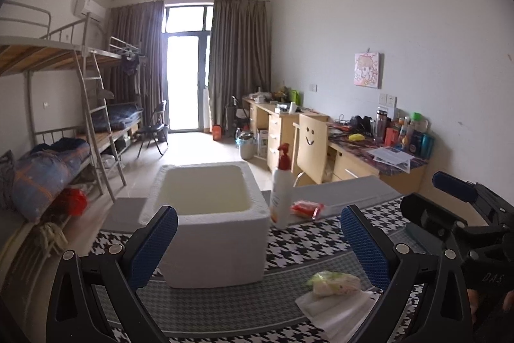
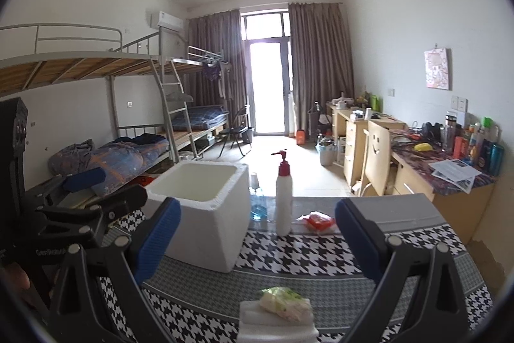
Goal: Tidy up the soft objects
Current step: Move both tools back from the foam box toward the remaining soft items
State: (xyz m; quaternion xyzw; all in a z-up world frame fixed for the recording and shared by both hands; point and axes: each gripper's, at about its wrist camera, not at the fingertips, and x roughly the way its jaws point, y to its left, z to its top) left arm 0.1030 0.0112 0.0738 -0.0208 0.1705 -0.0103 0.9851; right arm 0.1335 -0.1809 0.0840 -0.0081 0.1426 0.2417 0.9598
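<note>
- Left wrist view: the left gripper (image 1: 257,243) is seen with jaws spread wide and nothing held; the right gripper (image 2: 257,237) is likewise released and empty.
- Nearest, a green-and-white soft packet (image 2: 284,302) is laid on folded white foam sheets (image 2: 276,325) on the houndstooth tablecloth (image 2: 305,249).
- Beyond, a white foam box (image 1: 208,224) is placed open-topped.
- Farther back, a red-capped pump bottle (image 2: 284,201) is stood upright, with a red packet (image 2: 316,221) just beside it.

The letters "D.A.S" stand on the black body of the right gripper (image 1: 491,277), seen at the far right of the left wrist view, to the right of the left jaws. In the right wrist view, small pale lettering on the left gripper (image 2: 51,251), left of the right jaws, is too blurred to read.

A drawn smiley face marks the back of the wooden chair (image 1: 311,137) beyond the jaws.
</note>
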